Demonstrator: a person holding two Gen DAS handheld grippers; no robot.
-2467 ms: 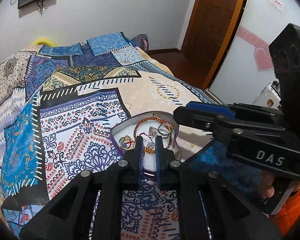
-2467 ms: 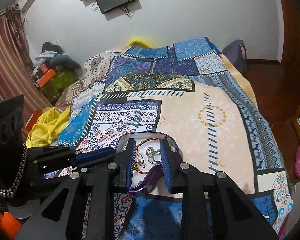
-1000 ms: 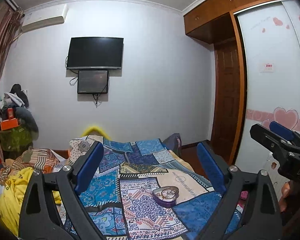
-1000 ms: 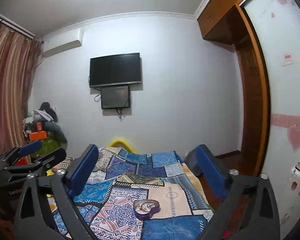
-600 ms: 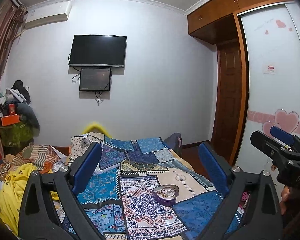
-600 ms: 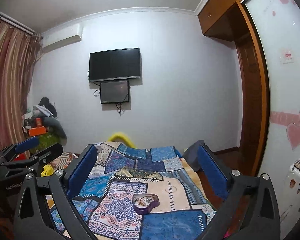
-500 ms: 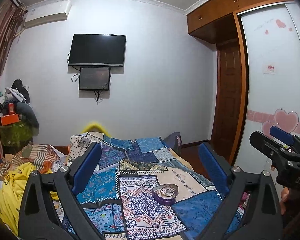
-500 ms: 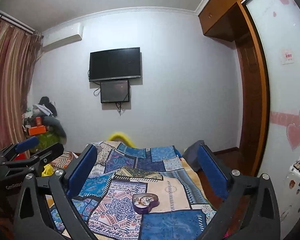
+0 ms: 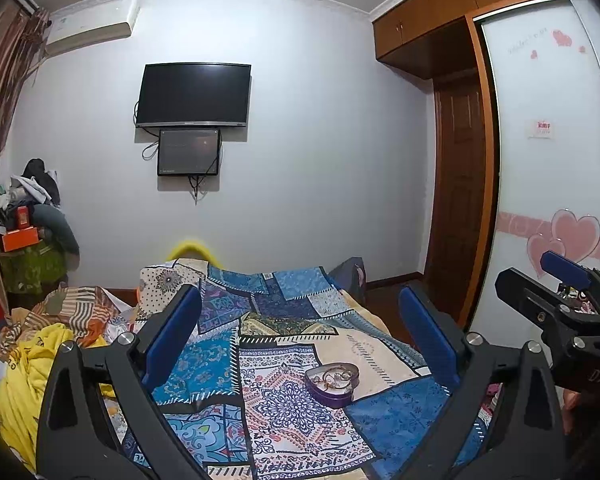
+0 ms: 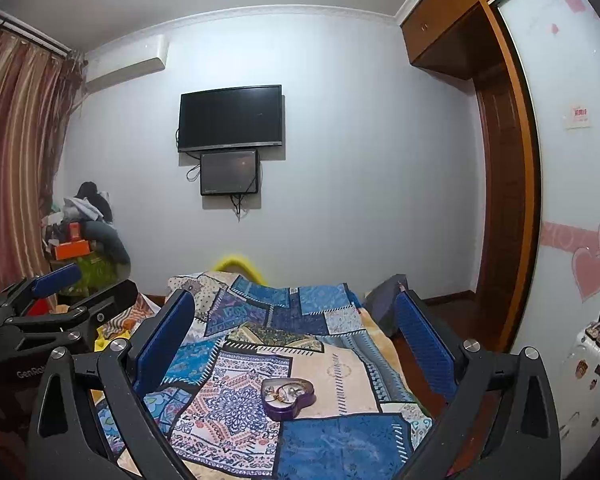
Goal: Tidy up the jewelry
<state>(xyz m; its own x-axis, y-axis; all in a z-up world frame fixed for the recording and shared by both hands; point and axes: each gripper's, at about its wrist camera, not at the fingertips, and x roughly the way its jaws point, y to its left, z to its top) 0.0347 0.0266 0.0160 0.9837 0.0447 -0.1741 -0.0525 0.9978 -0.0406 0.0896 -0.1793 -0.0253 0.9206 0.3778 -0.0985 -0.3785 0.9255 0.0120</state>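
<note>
A purple heart-shaped tin [image 9: 332,382] with bracelets and rings inside lies on the patchwork bedspread [image 9: 260,360]; it also shows in the right wrist view [image 10: 288,396]. My left gripper [image 9: 300,336] is open and empty, held well back from and above the tin. My right gripper [image 10: 296,336] is open and empty too, equally far back. The right gripper also shows at the right edge of the left wrist view [image 9: 560,308], and the left gripper at the left edge of the right wrist view [image 10: 60,304].
A yellow cloth pile [image 9: 24,380] lies left of the bed. Clutter [image 10: 84,240] is stacked in the left corner. A TV [image 10: 230,118] hangs on the far wall. A wooden door [image 9: 460,216] and a wardrobe with heart stickers [image 9: 560,200] stand on the right.
Both grippers have opened wide and pulled far back from the tin, where they were shut close over it 2.5 s ago. In the last half second almost nothing moved.
</note>
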